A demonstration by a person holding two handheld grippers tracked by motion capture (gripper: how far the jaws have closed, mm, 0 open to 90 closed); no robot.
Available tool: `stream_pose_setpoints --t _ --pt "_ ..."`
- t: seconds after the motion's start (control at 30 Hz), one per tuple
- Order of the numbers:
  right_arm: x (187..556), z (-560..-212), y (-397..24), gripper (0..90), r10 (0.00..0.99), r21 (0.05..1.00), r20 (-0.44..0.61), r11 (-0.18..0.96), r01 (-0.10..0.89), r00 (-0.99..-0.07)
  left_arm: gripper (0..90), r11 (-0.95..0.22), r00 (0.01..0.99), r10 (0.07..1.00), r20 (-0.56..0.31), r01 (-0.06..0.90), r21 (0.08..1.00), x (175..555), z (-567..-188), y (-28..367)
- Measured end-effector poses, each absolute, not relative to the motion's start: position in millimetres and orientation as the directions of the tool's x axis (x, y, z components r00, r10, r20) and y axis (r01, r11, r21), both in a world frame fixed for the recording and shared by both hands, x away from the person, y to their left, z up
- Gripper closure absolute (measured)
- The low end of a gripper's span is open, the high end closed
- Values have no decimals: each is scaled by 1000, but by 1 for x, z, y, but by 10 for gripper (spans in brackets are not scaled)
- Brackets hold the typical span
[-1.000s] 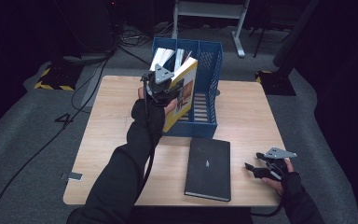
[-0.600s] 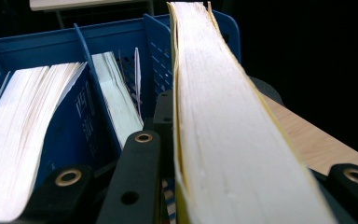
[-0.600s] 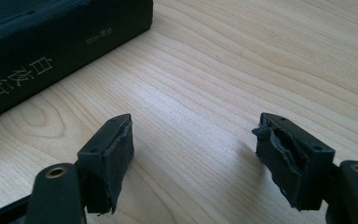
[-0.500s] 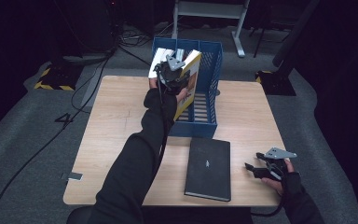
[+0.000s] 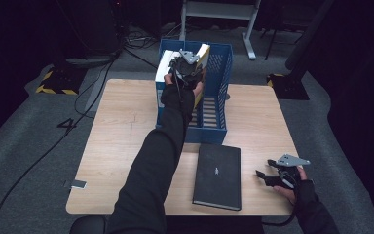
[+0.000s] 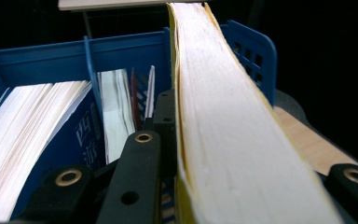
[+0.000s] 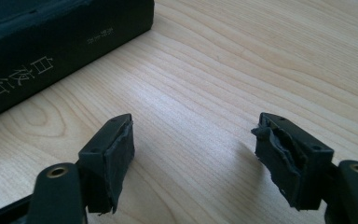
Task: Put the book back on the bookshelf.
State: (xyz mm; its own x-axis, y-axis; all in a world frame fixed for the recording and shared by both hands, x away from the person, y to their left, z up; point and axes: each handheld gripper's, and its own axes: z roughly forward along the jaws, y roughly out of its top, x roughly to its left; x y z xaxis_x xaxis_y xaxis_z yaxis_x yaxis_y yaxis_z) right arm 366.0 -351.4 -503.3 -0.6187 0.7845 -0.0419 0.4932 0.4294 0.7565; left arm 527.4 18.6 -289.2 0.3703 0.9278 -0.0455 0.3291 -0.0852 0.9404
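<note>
Left tongs (image 5: 187, 66) clamp a thick yellow-covered book (image 6: 233, 135), its pale page edges showing, and hold it tilted over the blue slotted file rack (image 5: 219, 92) at the far side of the table (image 5: 121, 131). Other books (image 6: 32, 126) stand in the rack's compartments beside it. Right tongs (image 7: 193, 154) rest low over the table near its right edge with their pads apart and nothing between them, just beside a black book (image 5: 218, 175) lying flat.

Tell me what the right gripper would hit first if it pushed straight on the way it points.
Probably the black book: the right gripper, fingers open, points toward its near edge across bare table, though the exact line is uncertain.
</note>
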Motion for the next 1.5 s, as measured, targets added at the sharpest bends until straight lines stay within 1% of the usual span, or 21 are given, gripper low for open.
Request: stream_pose_setpoints --t 0.1,0.27,0.57,0.73,0.83,0.93,0.97,1.0,1.1,1.5 --pt "366 -503 -351 283 785 758 -44 429 492 -618 750 -77 348 936 -54 353 933 534 -293 12" --pt "365 -503 -351 286 785 757 -47 431 490 -618 749 -64 305 951 -55 366 929 539 -297 -1" --pt "365 -503 -351 289 782 759 -51 434 485 -621 747 -40 244 968 -53 362 931 544 -307 -16" --pt "364 -503 -351 290 783 758 -49 433 487 -620 746 -13 212 975 -71 371 929 545 -316 -21" --pt "364 -503 -351 290 784 758 -52 434 486 -619 746 -12 199 978 -65 363 932 545 -322 -24" --pt "365 -503 -351 290 783 759 -50 434 486 -620 746 -11 183 982 -53 331 944 541 -325 -28" --pt "364 -503 -351 290 783 759 -50 434 486 -620 746 -43 188 982 -21 330 943 541 -327 -30" --pt "365 -503 -351 290 783 758 -49 433 487 -620 746 -55 187 982 -8 332 942 541 -328 -31" --pt "365 -503 -351 291 784 757 -46 431 490 -619 745 -27 182 982 -38 341 940 539 -336 -30" --pt "365 -503 -351 292 783 758 -42 430 491 -620 741 -12 193 979 -61 358 934 539 -358 -28"
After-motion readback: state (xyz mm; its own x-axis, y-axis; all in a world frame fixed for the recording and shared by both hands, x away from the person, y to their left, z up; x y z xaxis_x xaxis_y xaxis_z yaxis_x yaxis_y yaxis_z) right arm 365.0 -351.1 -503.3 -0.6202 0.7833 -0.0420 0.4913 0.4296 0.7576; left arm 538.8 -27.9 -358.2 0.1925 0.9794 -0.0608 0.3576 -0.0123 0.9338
